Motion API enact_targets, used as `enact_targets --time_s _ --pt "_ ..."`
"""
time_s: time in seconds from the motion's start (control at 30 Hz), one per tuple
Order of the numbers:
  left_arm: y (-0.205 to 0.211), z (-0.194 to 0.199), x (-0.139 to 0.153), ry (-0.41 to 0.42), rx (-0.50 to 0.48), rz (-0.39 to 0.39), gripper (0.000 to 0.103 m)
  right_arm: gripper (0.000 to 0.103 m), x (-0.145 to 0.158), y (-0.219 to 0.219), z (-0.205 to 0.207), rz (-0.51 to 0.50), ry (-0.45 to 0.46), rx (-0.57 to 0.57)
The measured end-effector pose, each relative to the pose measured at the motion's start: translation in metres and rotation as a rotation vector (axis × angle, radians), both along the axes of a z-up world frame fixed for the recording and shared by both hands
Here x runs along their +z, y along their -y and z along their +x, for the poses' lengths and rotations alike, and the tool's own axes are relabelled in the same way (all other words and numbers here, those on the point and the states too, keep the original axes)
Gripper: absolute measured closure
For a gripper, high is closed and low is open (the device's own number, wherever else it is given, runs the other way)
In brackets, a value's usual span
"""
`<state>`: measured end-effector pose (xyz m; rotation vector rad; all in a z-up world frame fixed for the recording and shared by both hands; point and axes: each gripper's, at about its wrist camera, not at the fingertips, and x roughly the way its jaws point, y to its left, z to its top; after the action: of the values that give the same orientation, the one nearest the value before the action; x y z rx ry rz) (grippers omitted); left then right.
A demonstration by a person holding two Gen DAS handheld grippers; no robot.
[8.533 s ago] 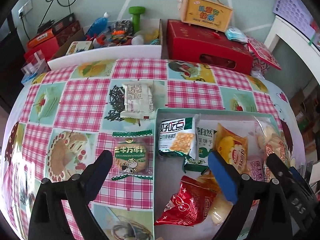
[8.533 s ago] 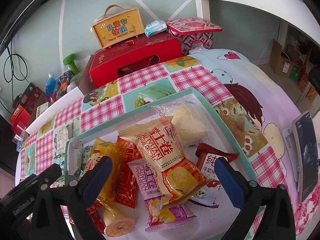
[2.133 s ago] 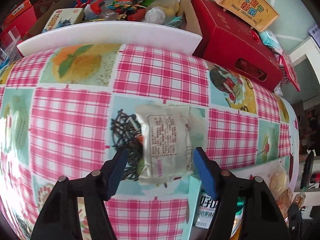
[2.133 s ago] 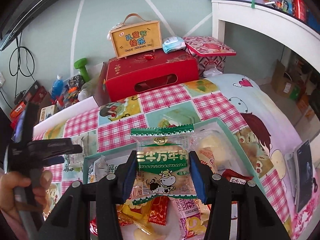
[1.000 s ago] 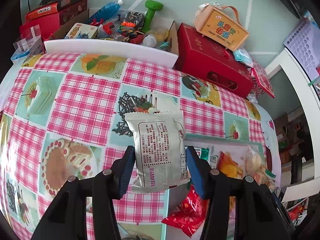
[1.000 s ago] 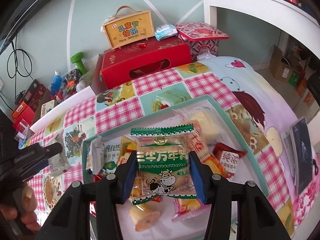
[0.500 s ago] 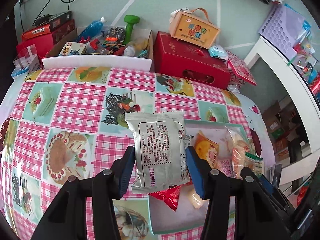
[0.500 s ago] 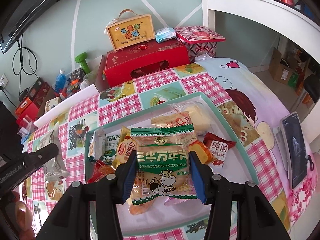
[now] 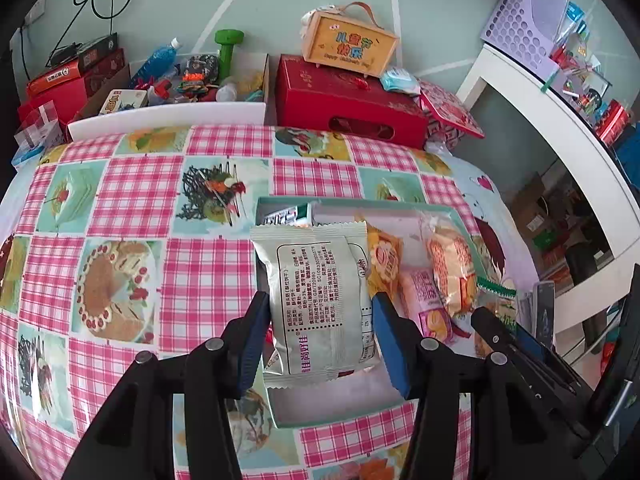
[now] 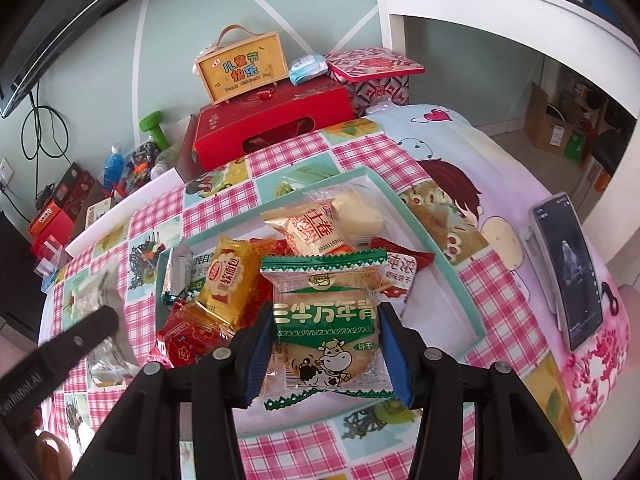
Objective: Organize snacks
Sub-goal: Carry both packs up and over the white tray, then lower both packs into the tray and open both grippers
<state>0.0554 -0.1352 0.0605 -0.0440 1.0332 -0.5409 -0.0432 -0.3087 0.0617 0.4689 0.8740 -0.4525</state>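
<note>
My left gripper [image 9: 320, 322] is shut on a silver snack packet [image 9: 318, 300] and holds it in the air over the near left part of the teal tray [image 9: 340, 410]. My right gripper [image 10: 325, 344] is shut on a green-and-white biscuit packet [image 10: 326, 320] with a cow on it, held above the tray's [image 10: 452, 276] near side. Several snack packets lie in the tray, among them a yellow one [image 10: 226, 280] and an orange one [image 10: 316, 230]. The left gripper's finger [image 10: 76, 342] shows at the left of the right wrist view.
The table has a pink checked cloth [image 9: 128, 200]. A red box [image 9: 348, 100] with a yellow gift box [image 9: 350, 44] on it stands at the back. A cluttered white box [image 9: 168, 116] sits at back left. A phone [image 10: 568, 264] lies right of the tray.
The left gripper has carried the silver packet up and to the right, from beside the tray to over it. The right gripper has drawn back a little, its packet still held.
</note>
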Motion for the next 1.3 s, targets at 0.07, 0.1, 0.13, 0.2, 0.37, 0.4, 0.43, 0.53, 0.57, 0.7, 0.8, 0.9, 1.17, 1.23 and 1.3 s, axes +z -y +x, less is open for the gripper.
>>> enact_targets --time_s 0.07,0.1,0.13,0.2,0.37,0.4,0.43,0.53,0.57,0.7,0.8,0.9,1.17,1.23,1.3 --pt "0.002 -0.005 -0.003 -0.004 -0.013 0.003 0.049 0.05 -0.001 -0.001 -0.005 0.006 0.003 0.003" --pt "0.003 -0.008 -0.004 -0.006 -0.022 0.006 0.049 0.05 -0.001 -0.001 -0.008 0.017 0.007 0.008" --pt "0.006 -0.011 -0.007 -0.012 -0.033 0.01 0.049 0.05 -0.002 -0.001 -0.011 0.027 0.014 0.014" --pt "0.01 -0.015 -0.011 -0.024 -0.05 0.017 0.049 0.05 -0.004 -0.003 -0.013 0.032 0.015 0.024" --pt "0.018 -0.017 -0.012 -0.015 -0.069 0.026 0.049 0.05 -0.011 -0.003 -0.009 0.03 -0.008 0.022" --pt "0.018 -0.017 -0.013 -0.018 -0.07 0.028 0.049 0.05 -0.011 -0.004 -0.008 0.027 -0.004 0.024" --pt "0.019 -0.017 -0.015 -0.022 -0.073 0.031 0.049 0.05 -0.011 -0.005 -0.006 0.026 -0.004 0.029" --pt "0.021 -0.017 -0.019 -0.032 -0.079 0.041 0.049 0.05 -0.013 -0.006 -0.001 0.041 0.007 0.048" --pt "0.022 -0.017 -0.019 -0.032 -0.082 0.043 0.049 0.05 -0.013 -0.006 0.0 0.042 0.01 0.051" --pt "0.024 -0.017 -0.023 -0.037 -0.088 0.055 0.049 0.05 -0.016 -0.006 0.005 0.059 0.022 0.058" --pt "0.026 -0.016 -0.027 -0.044 -0.09 0.063 0.049 0.05 -0.021 -0.005 0.007 0.073 0.015 0.059" --pt "0.026 -0.014 -0.032 -0.062 -0.087 0.066 0.049 0.05 -0.027 -0.003 0.01 0.087 0.002 0.062" --pt "0.029 -0.009 -0.046 -0.116 -0.083 0.072 0.049 0.05 -0.043 0.0 0.015 0.11 -0.036 0.066" --pt "0.03 -0.008 -0.05 -0.126 -0.08 0.074 0.049 0.05 -0.047 0.001 0.017 0.113 -0.048 0.068" --pt "0.03 -0.008 -0.053 -0.136 -0.078 0.08 0.049 0.05 -0.053 0.001 0.02 0.12 -0.062 0.07"
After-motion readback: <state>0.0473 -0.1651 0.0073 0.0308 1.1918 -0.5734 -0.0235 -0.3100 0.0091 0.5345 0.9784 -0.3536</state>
